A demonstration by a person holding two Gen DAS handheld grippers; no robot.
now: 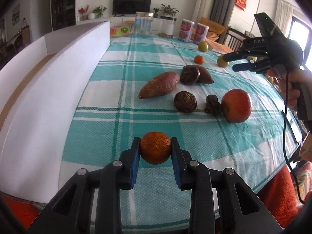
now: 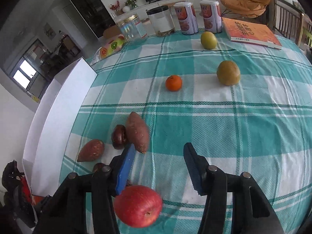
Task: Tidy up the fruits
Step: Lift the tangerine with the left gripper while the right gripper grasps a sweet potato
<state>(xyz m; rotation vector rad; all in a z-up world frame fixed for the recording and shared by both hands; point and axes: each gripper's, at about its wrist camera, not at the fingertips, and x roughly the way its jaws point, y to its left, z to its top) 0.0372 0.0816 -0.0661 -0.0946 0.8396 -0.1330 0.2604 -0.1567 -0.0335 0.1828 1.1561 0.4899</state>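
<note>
My left gripper (image 1: 155, 146) is shut on a rough orange tangerine (image 1: 155, 147), held just above the checked tablecloth (image 1: 120, 97). A red apple (image 1: 236, 105) lies to the right of mid-table; in the right wrist view this apple (image 2: 138, 205) sits low, under the left finger. A hand holds my right gripper (image 1: 228, 62) above the table's far right. In its own view the right gripper (image 2: 159, 145) is open, with nothing between its fingers. A small tangerine (image 2: 173, 82) and two green fruits (image 2: 228, 73) (image 2: 208, 40) lie farther off.
A white open box (image 1: 58, 89) runs along the table's left side. Two sweet potatoes (image 1: 159, 84) (image 2: 137, 131) and dark brown round bulbs (image 1: 185, 101) lie mid-table. Jars (image 2: 162, 21), two cans (image 2: 186, 17) and a book (image 2: 251, 30) stand at the far edge.
</note>
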